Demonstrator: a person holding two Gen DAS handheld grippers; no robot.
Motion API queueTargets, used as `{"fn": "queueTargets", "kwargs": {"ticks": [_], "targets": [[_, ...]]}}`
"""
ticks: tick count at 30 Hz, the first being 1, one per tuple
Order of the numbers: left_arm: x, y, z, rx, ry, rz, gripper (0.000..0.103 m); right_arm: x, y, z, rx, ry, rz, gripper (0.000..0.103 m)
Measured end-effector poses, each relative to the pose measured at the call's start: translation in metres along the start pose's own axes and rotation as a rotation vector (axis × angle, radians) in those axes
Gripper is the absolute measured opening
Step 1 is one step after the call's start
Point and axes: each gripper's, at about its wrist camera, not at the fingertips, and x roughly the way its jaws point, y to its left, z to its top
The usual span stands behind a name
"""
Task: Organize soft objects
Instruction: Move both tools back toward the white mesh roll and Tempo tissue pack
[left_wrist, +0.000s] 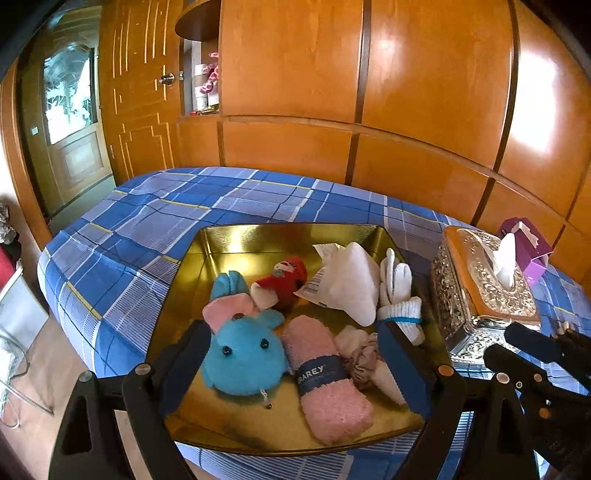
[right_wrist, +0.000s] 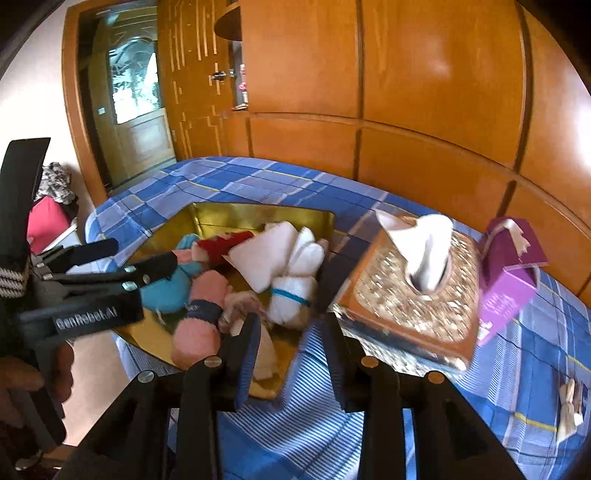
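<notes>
A gold tray (left_wrist: 236, 240) lies on the blue plaid bed. It holds a blue plush (left_wrist: 243, 350), a red plush (left_wrist: 284, 280), a folded white cloth (left_wrist: 351, 284), a white sock bundle (left_wrist: 399, 295) tied with a blue band, a rolled pink towel (left_wrist: 325, 384) and a beige scrunchie (left_wrist: 364, 360). My left gripper (left_wrist: 291, 326) hangs open and wide over the tray's near half, touching nothing. My right gripper (right_wrist: 291, 317) is open with a narrower gap and nothing between its fingers, above the tray's right corner (right_wrist: 288, 354) and the sheet.
An ornate silver tissue box (right_wrist: 406, 306) stands right of the tray, with a purple carton (right_wrist: 509, 280) behind it. A small beige item (right_wrist: 570, 406) lies on the sheet (right_wrist: 498, 369) at far right. Wooden wardrobe panels (left_wrist: 424, 92) back the bed; the floor drops off at left.
</notes>
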Motion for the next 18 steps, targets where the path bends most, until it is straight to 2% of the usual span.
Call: {"fn": "queueTargets", "kwargs": {"ticks": [6, 12, 18], "targets": [[-0.002, -0.010, -0.001, 0.020, -0.003, -0.019, 0.092, -0.016, -0.022, -0.018, 0.037, -0.005, -0.046, 0.034], [-0.009, -0.022, 0.001, 0.056, -0.017, -0.047, 0.092, -0.037, -0.061, -0.045, 0.127, 0.006, -0.100, 0.034], [-0.016, -0.040, 0.004, 0.107, -0.024, -0.079, 0.092, -0.052, -0.112, -0.083, 0.259, 0.077, -0.205, 0.035]]}}
